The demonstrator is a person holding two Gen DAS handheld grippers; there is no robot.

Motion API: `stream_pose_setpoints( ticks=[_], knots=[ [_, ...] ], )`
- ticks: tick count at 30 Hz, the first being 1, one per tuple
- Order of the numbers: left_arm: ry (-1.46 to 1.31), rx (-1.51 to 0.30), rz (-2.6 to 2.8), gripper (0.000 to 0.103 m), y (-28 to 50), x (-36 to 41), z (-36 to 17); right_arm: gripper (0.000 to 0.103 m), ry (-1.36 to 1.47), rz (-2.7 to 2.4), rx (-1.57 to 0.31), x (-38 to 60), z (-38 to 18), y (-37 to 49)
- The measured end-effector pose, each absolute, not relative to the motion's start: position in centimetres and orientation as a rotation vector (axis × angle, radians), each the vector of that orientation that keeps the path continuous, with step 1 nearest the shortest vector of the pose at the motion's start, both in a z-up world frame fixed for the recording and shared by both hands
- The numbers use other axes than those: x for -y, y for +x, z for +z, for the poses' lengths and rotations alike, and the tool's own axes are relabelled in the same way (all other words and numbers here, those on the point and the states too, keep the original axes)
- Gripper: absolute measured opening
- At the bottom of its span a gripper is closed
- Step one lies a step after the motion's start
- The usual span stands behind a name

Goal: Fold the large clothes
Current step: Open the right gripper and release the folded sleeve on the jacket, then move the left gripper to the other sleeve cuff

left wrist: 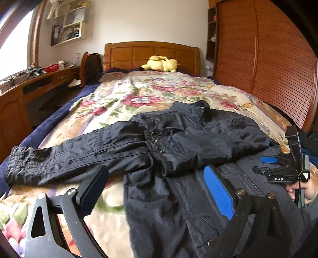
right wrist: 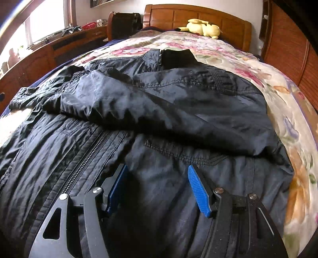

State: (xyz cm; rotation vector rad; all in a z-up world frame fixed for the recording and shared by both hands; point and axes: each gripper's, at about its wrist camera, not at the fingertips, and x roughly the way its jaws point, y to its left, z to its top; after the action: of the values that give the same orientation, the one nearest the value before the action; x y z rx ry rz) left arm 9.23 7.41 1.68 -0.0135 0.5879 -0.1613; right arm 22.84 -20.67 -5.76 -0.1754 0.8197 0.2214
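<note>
Lying crumpled on the bed [left wrist: 123,95], the dark jacket [left wrist: 178,142] has one sleeve [left wrist: 59,156] stretched left and the other folded across its chest. The left tool [left wrist: 155,182] hovers over its hem, jaws wide apart, empty. The right tool [right wrist: 157,178], gripped by a hand [left wrist: 307,188], angles down, jaws apart over the front.

Two claw-mounted fisheyes, low over the jacket [left wrist: 178,142], facing the headboard [right wrist: 198,17].
</note>
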Motion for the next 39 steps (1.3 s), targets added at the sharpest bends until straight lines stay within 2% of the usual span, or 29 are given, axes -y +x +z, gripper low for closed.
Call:
stream_pose_setpoints(
  ticks=[9, 17, 20, 23, 25, 28, 31, 39],
  knots=[
    [0.133, -0.742, -0.197, 0.071, 15.0, -3.2, -0.8, 0.065, -0.187, 0.217, -0.714, 20.2, -4.6, 20.7],
    [0.159, -0.848, -0.19, 0.069, 17.8, -2.5, -3.3, 0.065, -0.099, 0.241, -0.632, 22.0, -3.1, 18.1],
    [0.146, -0.872, -0.195, 0.061, 18.2, -2.5, -4.0, 0.065, -0.081, 0.237, -0.621, 22.3, -3.1, 17.8],
    [0.139, -0.887, -0.221, 0.047, 18.4, -2.3, -4.6, 0.065, -0.075, 0.239, -0.614, 22.2, -3.1, 17.5],
    [0.143, -0.896, -0.24, 0.028, 18.3, -2.0, -4.7, 0.065, -0.076, 0.239, -0.61, 22.1, -3.1, 17.4],
    [0.15, -0.888, -0.238, 0.013, 18.1, -1.9, -4.4, 0.065, -0.08, 0.241, -0.602, 22.1, -3.0, 17.1],
    [0.148, -0.866, -0.246, 0.009, 17.6, -2.2, -3.9, 0.065, -0.078, 0.238, -0.592, 22.2, -2.8, 16.8],
    [0.1, -0.791, -0.206, 0.009, 16.7, -4.8, -1.4, 0.065, -0.075, 0.23, -0.557, 22.8, -2.5, 16.0]
  ],
)
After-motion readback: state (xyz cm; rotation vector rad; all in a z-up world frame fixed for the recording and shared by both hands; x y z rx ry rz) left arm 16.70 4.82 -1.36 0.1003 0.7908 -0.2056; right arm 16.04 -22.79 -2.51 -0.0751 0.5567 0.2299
